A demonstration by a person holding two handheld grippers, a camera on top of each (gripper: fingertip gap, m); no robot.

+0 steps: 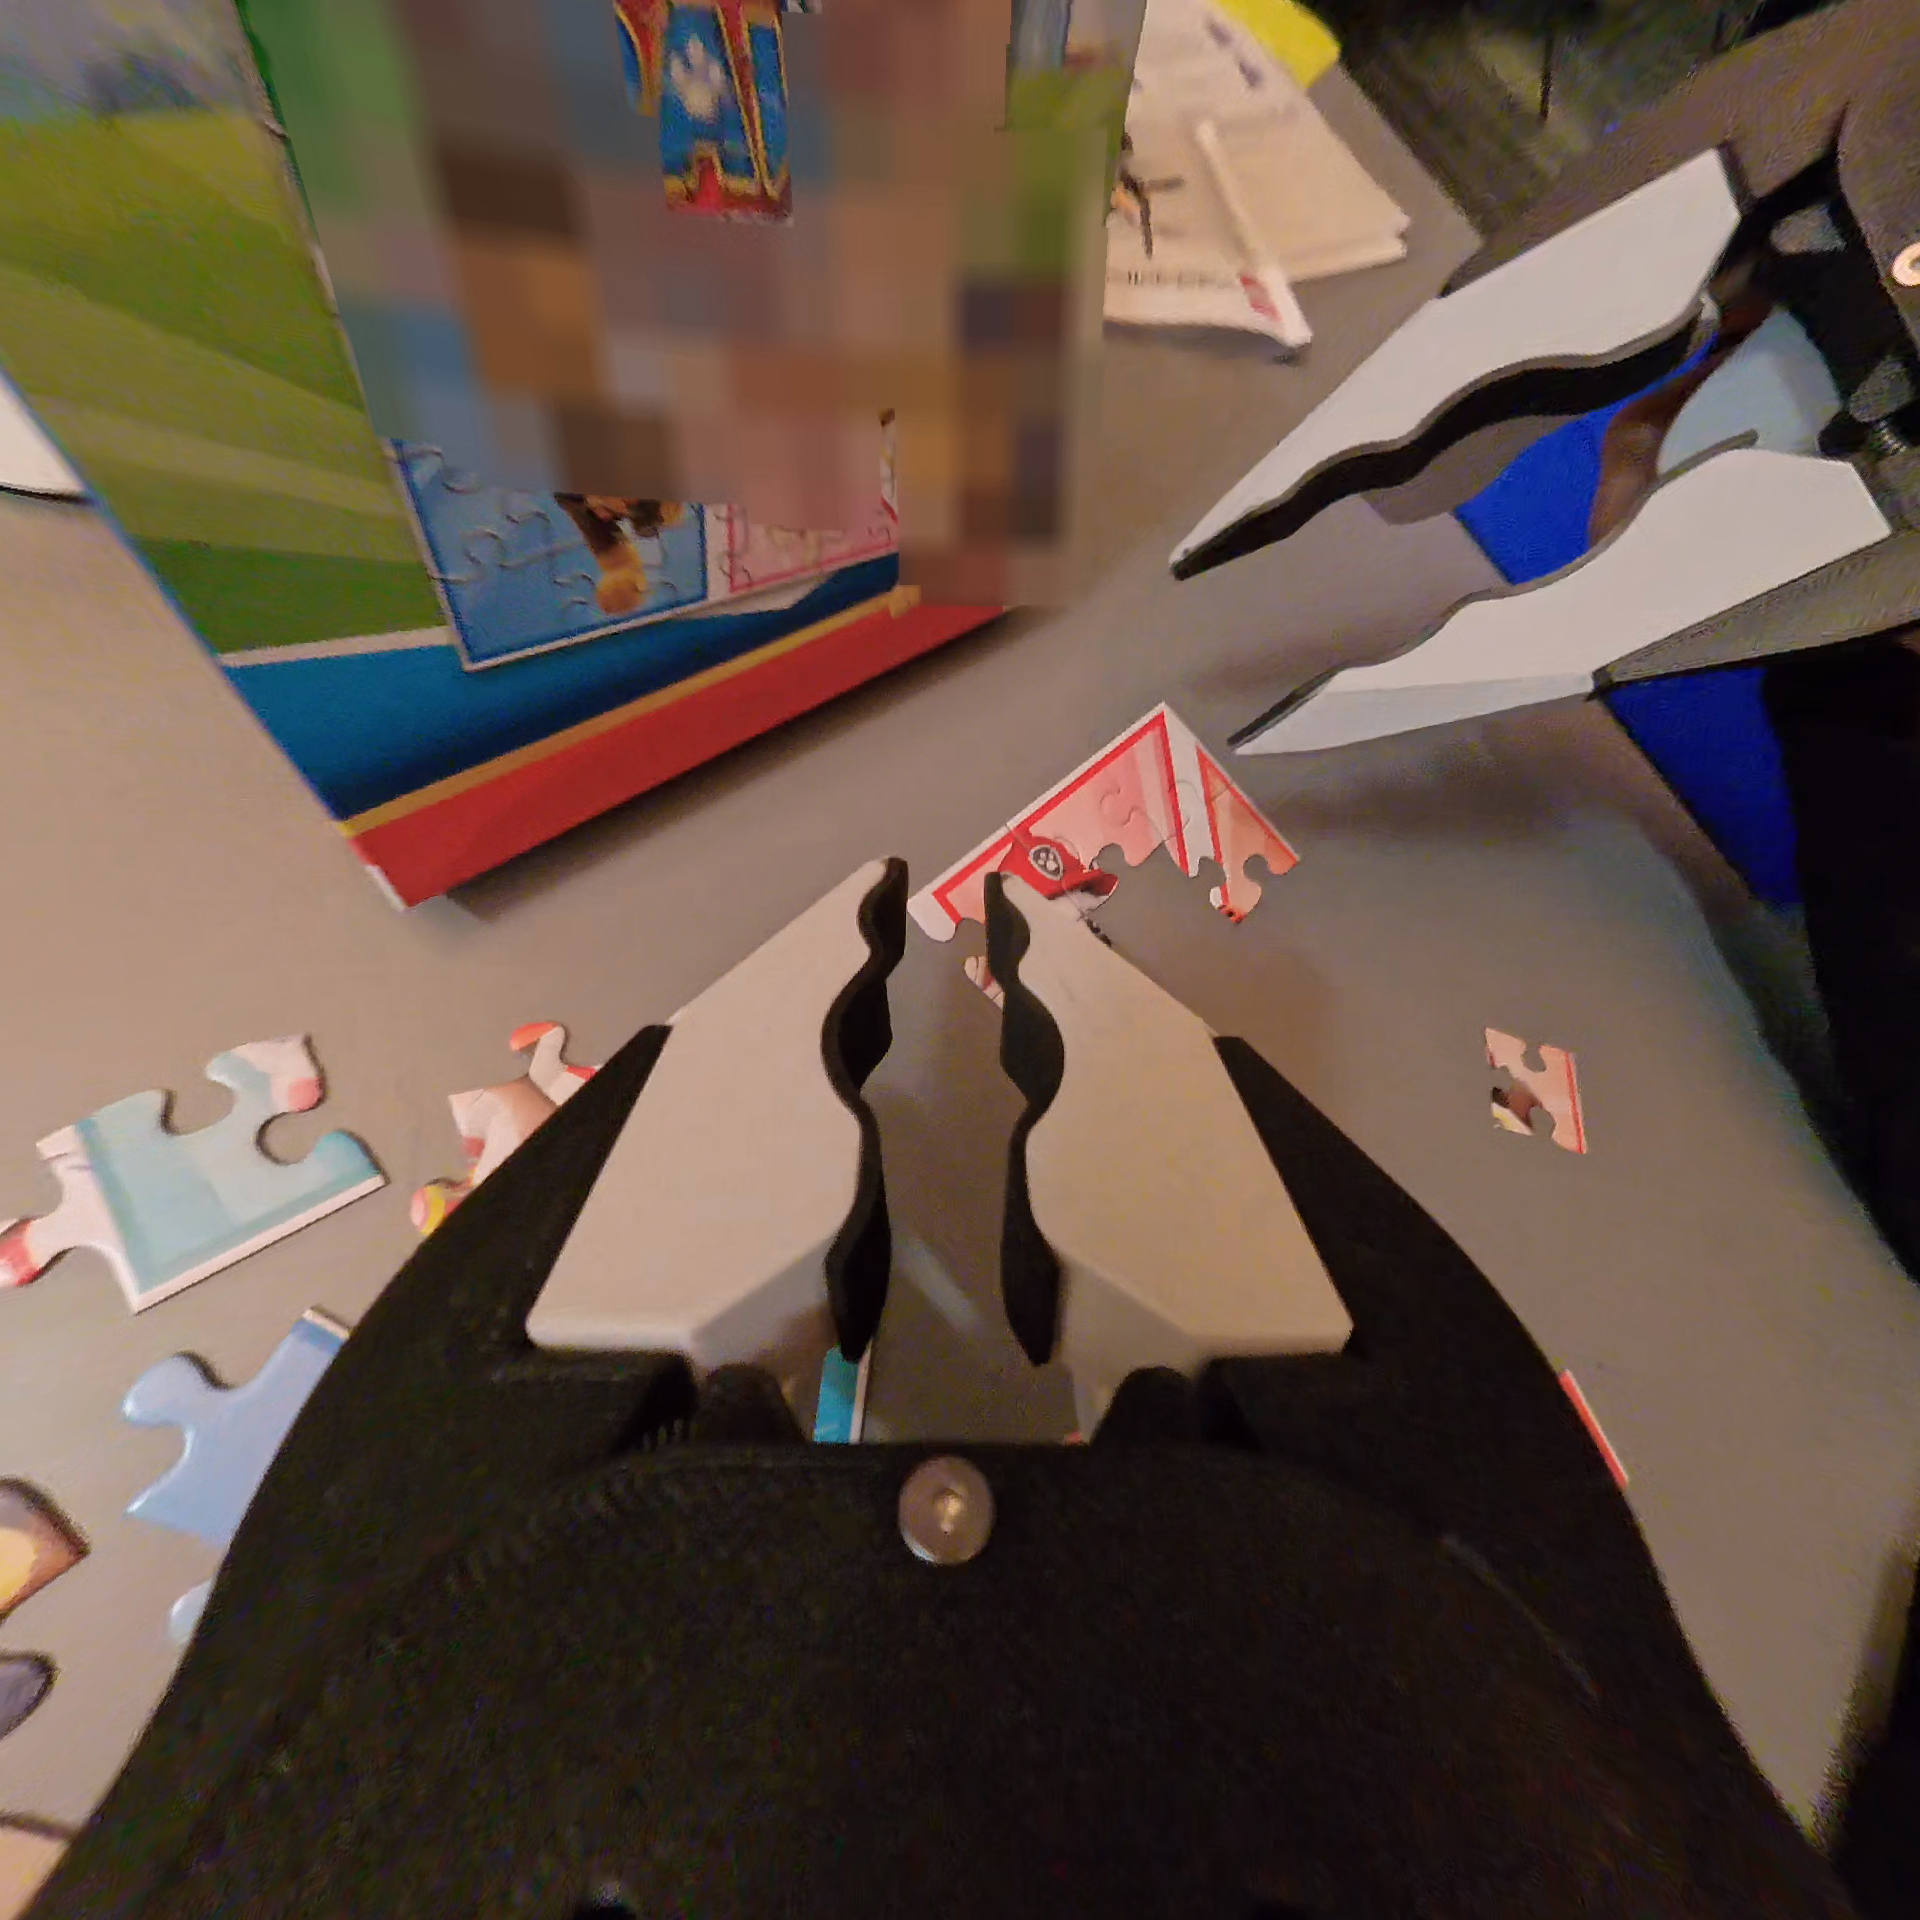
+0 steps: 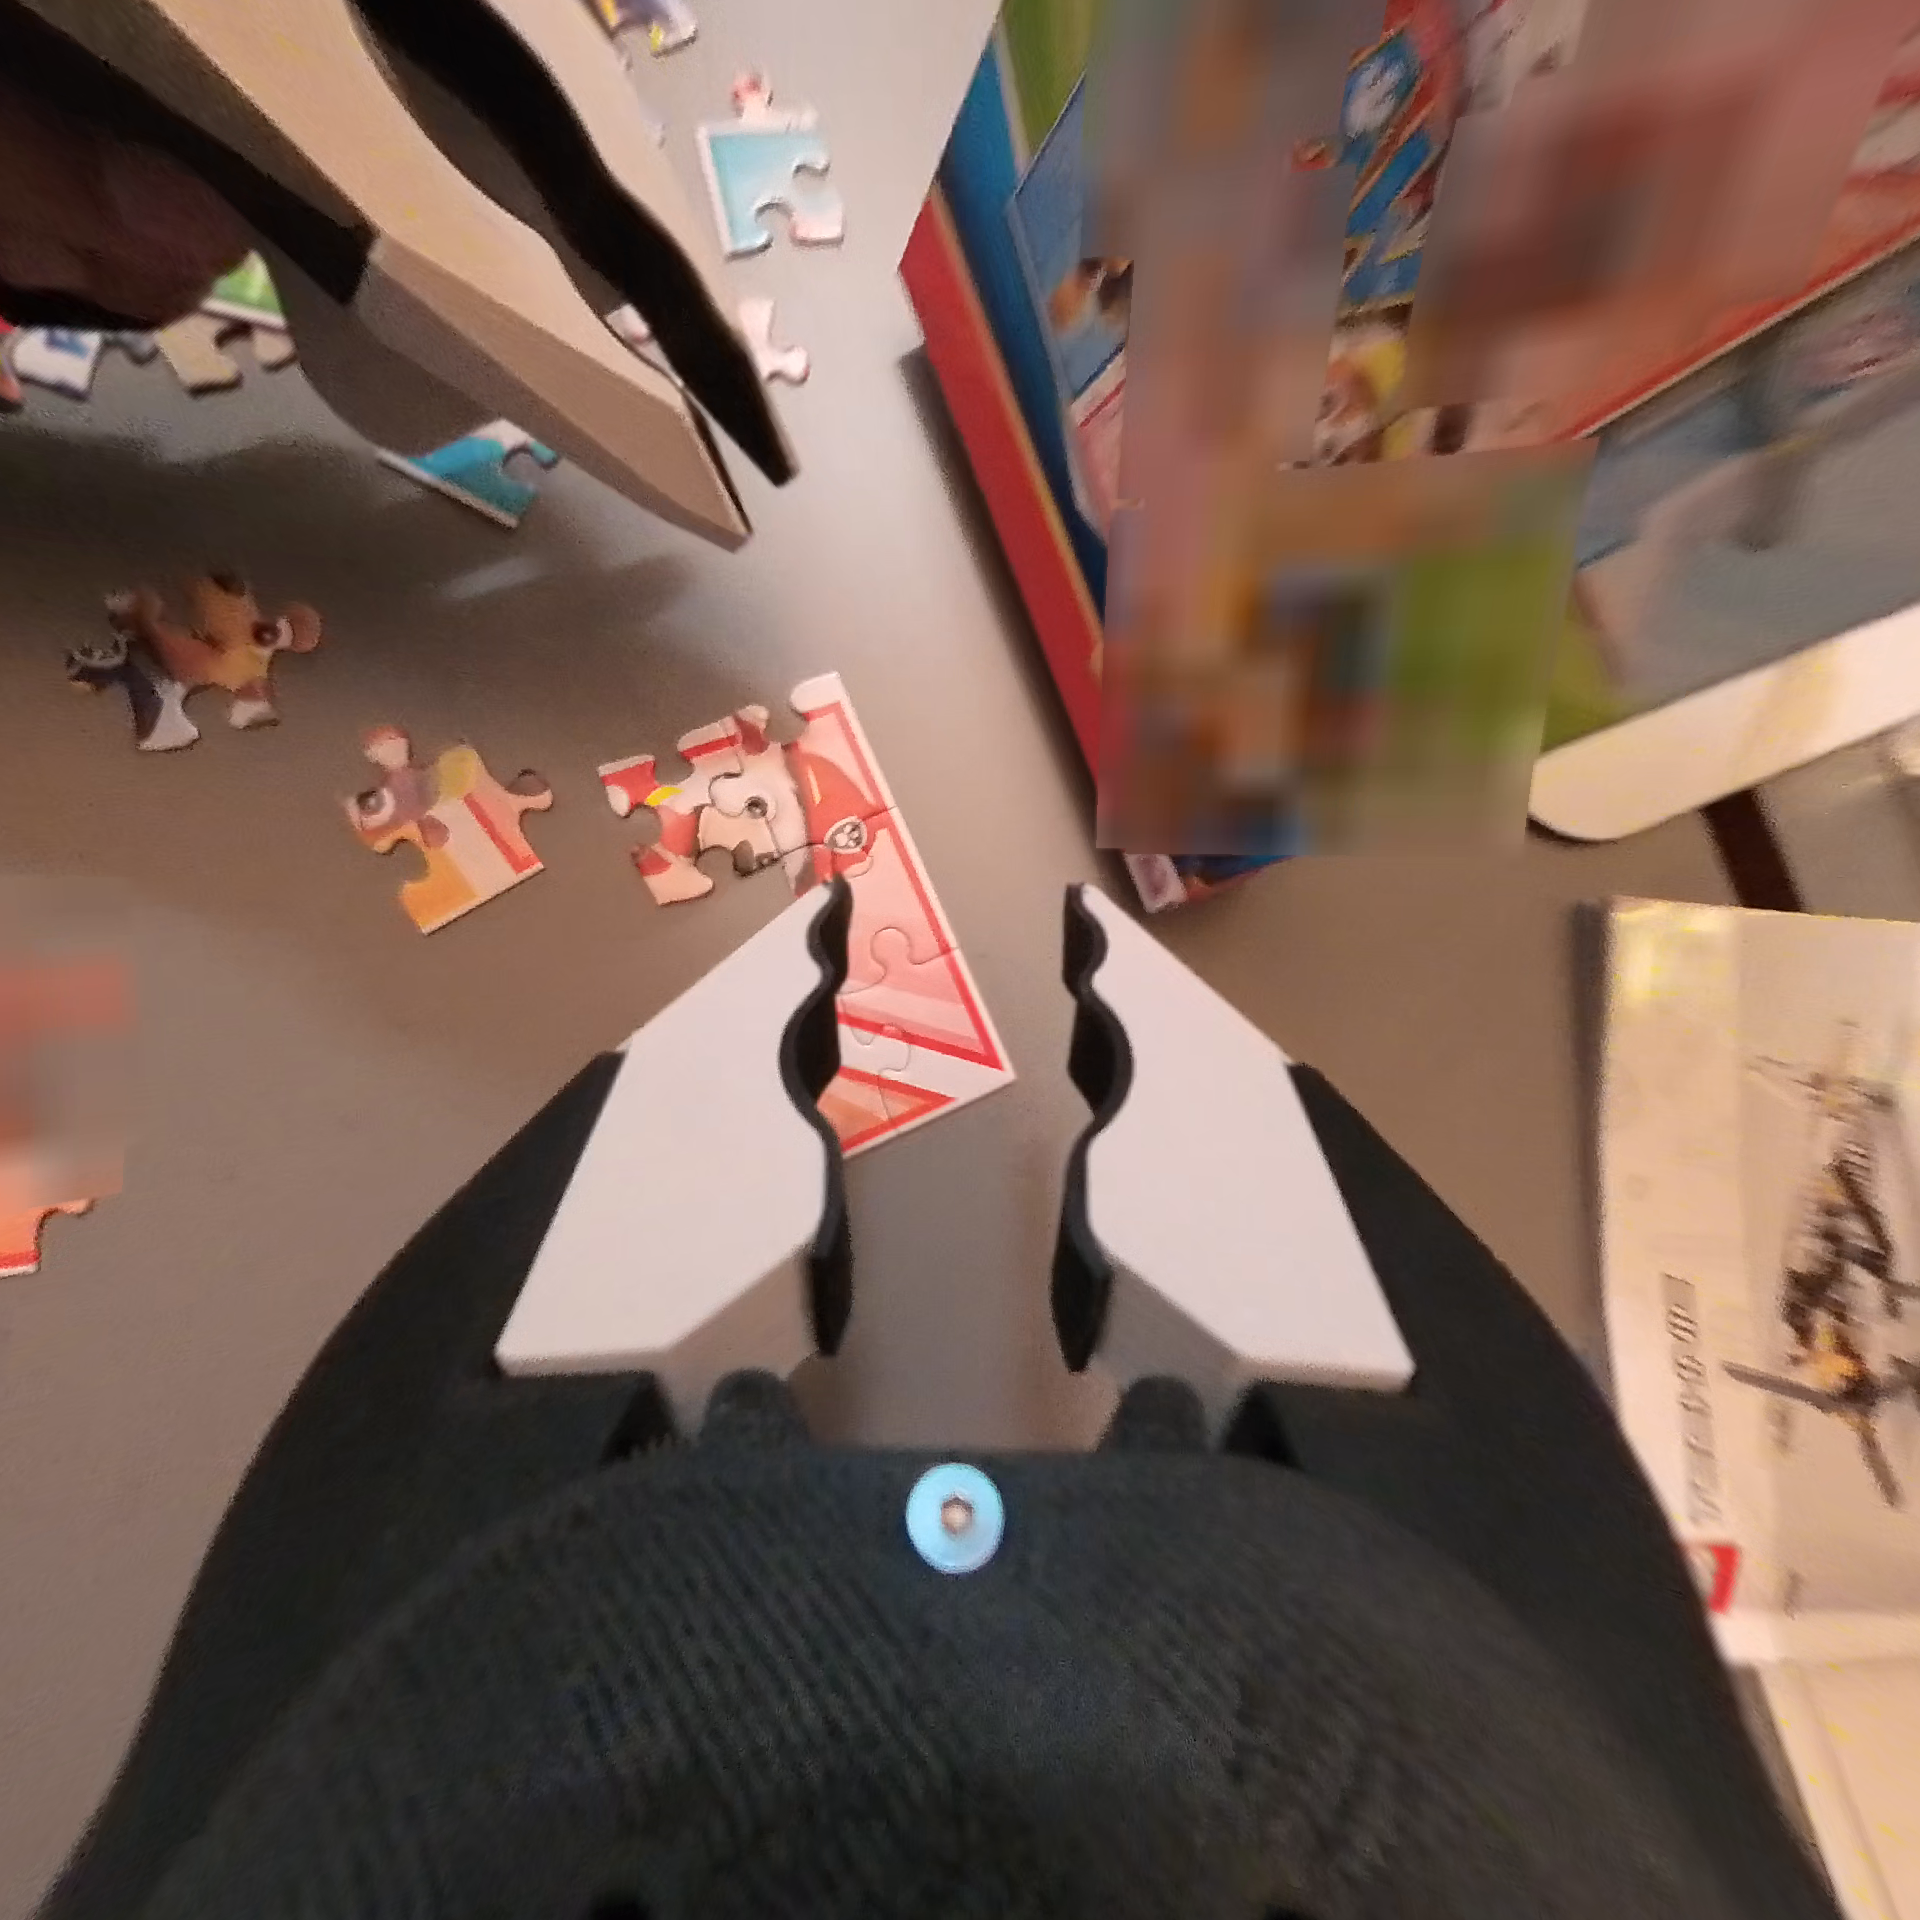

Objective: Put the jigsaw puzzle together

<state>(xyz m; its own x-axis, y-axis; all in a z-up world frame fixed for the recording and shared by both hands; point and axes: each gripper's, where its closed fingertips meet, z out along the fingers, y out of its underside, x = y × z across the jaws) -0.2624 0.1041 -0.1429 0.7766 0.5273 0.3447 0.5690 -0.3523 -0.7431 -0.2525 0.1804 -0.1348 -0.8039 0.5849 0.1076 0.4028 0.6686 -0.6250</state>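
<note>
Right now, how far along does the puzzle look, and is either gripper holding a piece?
A red-bordered corner section lies joined on the grey table. Neither gripper holds a piece: the left gripper hovers at the section's edge, jaws slightly apart, and the right gripper is open above it. Loose pieces are left: an orange-and-pink one, a dog one, a pale blue one, a small red-edged one.

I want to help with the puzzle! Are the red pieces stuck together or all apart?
Stuck together: several red pieces are joined into a corner section lying flat on the table. Others lie loose nearby.
</note>
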